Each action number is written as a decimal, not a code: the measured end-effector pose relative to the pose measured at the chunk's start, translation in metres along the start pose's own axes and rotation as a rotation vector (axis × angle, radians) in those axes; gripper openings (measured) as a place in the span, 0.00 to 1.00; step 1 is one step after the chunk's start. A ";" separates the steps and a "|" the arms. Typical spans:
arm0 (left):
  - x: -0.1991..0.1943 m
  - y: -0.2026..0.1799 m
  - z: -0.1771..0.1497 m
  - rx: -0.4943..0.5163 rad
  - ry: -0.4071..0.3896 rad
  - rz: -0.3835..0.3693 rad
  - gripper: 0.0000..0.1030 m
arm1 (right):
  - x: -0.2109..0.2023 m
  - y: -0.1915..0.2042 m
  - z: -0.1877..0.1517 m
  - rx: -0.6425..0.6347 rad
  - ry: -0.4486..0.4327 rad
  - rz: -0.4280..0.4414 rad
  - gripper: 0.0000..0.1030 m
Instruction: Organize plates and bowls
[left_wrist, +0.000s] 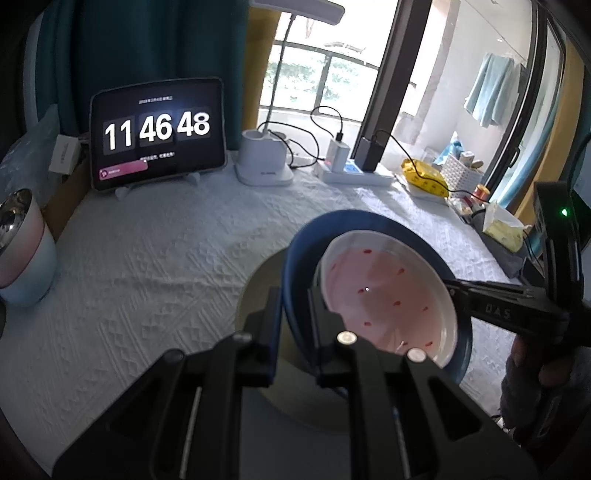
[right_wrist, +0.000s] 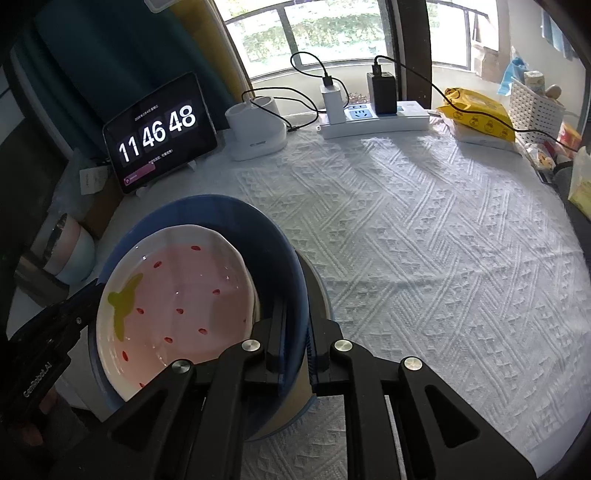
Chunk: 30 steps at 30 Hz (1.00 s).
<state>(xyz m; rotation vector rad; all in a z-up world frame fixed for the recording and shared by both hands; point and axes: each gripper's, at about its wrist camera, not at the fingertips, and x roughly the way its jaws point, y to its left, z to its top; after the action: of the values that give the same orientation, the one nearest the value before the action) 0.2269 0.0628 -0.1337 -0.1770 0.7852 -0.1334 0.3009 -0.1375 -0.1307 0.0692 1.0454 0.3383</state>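
The plate (left_wrist: 266, 273) under the blue bowl (left_wrist: 295, 266) shows only as a grey crescent, the rest covered by the bowls and the fingers (left_wrist: 271, 332); the blue bowl's floor lies hidden beneath the pink bowl (right_wrist: 177, 291); the small print on the tablet (left_wrist: 157, 131) is too fine to read; the cup (left_wrist: 22, 247) at the worktop's left edge is cut by the frame; the basket's (right_wrist: 535, 107) contents at the right far corner blur together.

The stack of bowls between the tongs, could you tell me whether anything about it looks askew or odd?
Yes. The pink strawberry bowl sits tilted inside the blue bowl, leaning on one side rather than nested flat. Both the left tongs and right tongs pinch the blue bowl's rim. Nothing looks spilled or broken.
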 end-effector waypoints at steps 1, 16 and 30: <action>0.000 0.000 0.000 -0.001 0.002 -0.003 0.13 | 0.000 0.000 0.000 0.000 0.000 -0.006 0.12; -0.023 -0.008 -0.003 0.028 -0.073 0.023 0.19 | -0.012 0.000 -0.007 -0.025 -0.029 -0.071 0.21; -0.060 -0.027 -0.007 0.065 -0.176 -0.003 0.45 | -0.051 0.010 -0.022 -0.093 -0.120 -0.101 0.43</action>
<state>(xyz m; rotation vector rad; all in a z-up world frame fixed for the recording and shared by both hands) 0.1788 0.0469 -0.0919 -0.1269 0.6042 -0.1439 0.2564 -0.1458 -0.0967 -0.0468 0.9101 0.2873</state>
